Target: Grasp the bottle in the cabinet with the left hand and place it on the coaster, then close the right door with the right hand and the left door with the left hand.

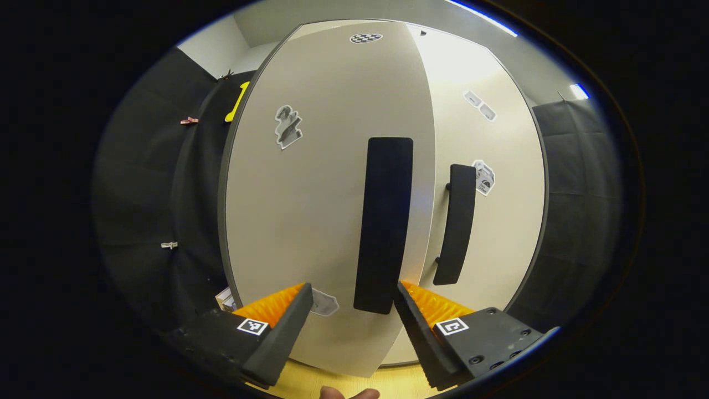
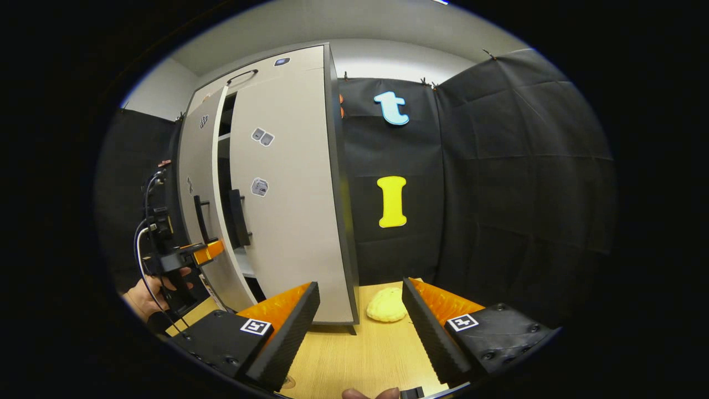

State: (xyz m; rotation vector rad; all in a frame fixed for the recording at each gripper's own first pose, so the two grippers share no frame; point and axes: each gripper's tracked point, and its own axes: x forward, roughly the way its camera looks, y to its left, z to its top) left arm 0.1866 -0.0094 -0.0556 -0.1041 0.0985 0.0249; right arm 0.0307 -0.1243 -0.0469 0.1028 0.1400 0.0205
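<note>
Both grippers (image 1: 352, 302) (image 2: 360, 299) gape, grasping nothing, above a wooden table (image 2: 360, 354); pale cabinet (image 2: 288, 183) against black cloth walls (image 2: 526, 183), left door (image 1: 321, 194) ajar.

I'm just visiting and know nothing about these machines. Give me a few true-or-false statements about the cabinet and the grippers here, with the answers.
1. The right door is shut against the cabinet. True.
2. The left door is fully closed. False: it stands ajar, with a dark gap beside the right door.
3. The left gripper is open, with the left door's black handle ahead of its fingers. True.
4. The right gripper is clamped on a bottle. False: it is open and holds nothing.
5. A yellow object lies on the wooden table beside the cabinet. True.
</note>
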